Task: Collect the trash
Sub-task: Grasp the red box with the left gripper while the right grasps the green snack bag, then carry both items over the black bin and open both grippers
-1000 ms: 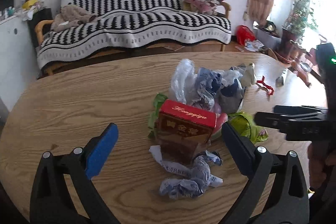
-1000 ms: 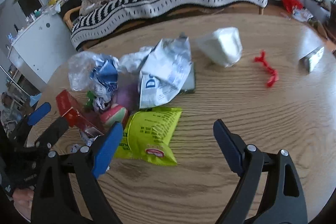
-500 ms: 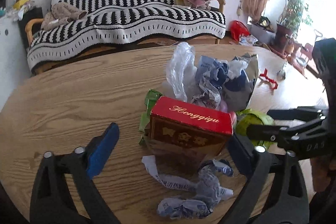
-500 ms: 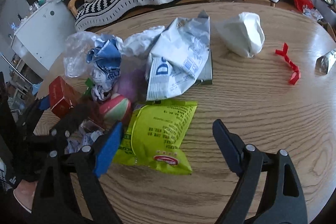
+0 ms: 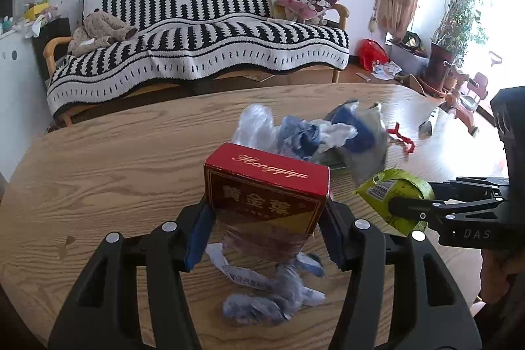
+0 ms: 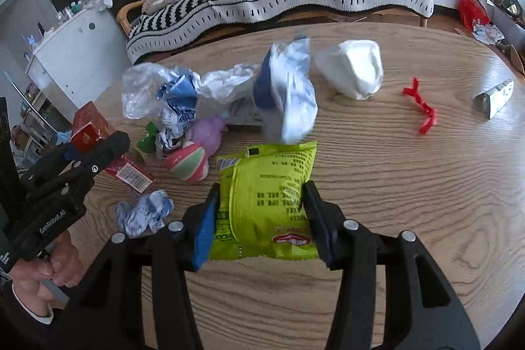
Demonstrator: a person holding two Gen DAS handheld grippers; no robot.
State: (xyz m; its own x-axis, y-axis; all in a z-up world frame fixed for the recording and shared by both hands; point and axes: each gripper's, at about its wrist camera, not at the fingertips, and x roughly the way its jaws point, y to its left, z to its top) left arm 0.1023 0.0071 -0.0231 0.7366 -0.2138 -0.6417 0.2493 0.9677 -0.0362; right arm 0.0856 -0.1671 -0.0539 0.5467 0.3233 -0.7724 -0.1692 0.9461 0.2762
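My left gripper [image 5: 265,235] is shut on a red box [image 5: 267,189] marked "Hongqiqu" and holds it at the near side of the trash pile; the box also shows in the right wrist view [image 6: 88,130]. My right gripper [image 6: 259,218] is shut on a yellow-green snack bag [image 6: 267,195], which also shows in the left wrist view [image 5: 393,189]. A crumpled blue-white wrapper [image 5: 272,300] lies under the box. Behind lie a clear plastic bag [image 6: 144,91], a blue-white packet [image 6: 285,94] and a pink-green ball [image 6: 188,161].
All lies on an oval wooden table [image 6: 410,186]. A white crumpled bag [image 6: 352,72], a red twisted strip [image 6: 421,105] and a small silver packet [image 6: 493,99] lie to the right. A striped sofa [image 5: 197,31] stands beyond the far table edge.
Both grippers moved forward into the pile and closed: the left on the red box, the right on the yellow-green bag. The blue-white packet shifted.
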